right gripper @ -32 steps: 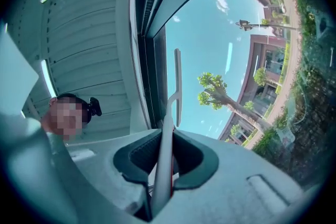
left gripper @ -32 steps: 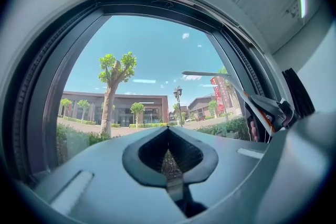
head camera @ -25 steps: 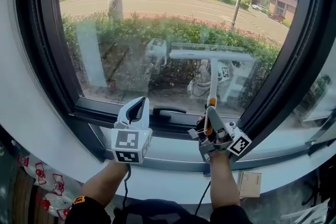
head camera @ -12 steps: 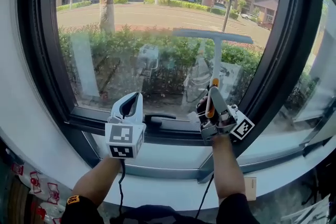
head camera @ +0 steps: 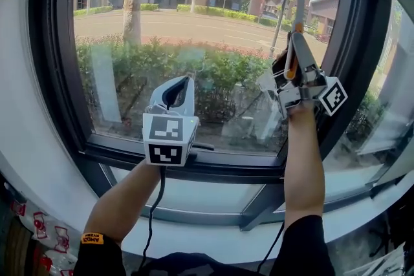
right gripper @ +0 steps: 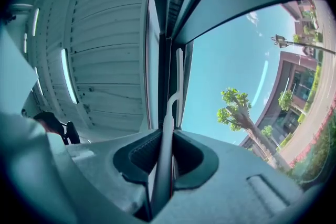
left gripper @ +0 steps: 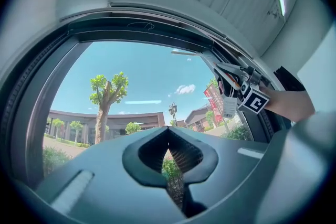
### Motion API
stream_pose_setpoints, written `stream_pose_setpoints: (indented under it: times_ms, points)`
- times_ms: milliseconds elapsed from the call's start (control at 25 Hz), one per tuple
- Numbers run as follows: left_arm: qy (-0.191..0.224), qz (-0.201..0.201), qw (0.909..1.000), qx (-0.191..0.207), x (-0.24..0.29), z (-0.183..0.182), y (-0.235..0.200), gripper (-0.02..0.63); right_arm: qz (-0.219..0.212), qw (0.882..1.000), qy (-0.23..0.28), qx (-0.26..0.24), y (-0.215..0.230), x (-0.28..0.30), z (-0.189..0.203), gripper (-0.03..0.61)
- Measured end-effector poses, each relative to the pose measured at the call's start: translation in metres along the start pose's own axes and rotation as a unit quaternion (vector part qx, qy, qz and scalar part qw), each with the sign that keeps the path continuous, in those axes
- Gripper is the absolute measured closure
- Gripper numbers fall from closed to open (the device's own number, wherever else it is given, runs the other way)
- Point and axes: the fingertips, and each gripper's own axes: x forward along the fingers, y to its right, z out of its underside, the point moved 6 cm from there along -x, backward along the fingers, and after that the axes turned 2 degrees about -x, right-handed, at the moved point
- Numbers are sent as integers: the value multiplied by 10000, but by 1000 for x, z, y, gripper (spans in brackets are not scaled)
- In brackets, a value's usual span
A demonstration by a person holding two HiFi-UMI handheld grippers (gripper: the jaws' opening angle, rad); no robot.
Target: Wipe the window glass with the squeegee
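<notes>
**Squeegee held high at the window's upper right**

Right forearm (head camera: 303,165) reaches steeply upward, carrying the right gripper (head camera: 297,42) close to the dark window frame (head camera: 346,55) on that side. Its jaws pinch the squeegee (head camera: 299,3) by the handle, which runs between them in the right gripper view. The handle's long axis points up in line with the gripper. The blade crosses it at the top, near the upper right corner of the window glass (head camera: 194,42), sloping down to the right. Left forearm (head camera: 126,203) angles up lower down, holding the left gripper (head camera: 178,88) before the lower pane, jaws pressed together on nothing.
</notes>
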Motion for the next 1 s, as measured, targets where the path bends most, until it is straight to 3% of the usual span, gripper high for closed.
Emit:
stream_pose_setpoints:
  times_ms: [160, 480, 800, 1000]
  points:
    - [177, 49, 9998, 55, 13, -24, 5, 595, -74, 9999, 131, 74, 6, 25, -29, 529]
    - [306, 38, 9995, 81, 6, -24, 6, 595, 4, 9997, 204, 122, 6, 33, -34, 529]
    - [243, 3, 9997, -69, 14, -21, 7, 595, 133, 9994, 127, 288, 14, 23, -27, 529]
    - [193, 144, 9994, -262, -3, -2, 17, 595, 182, 9981, 251, 531, 7, -16, 2, 529]
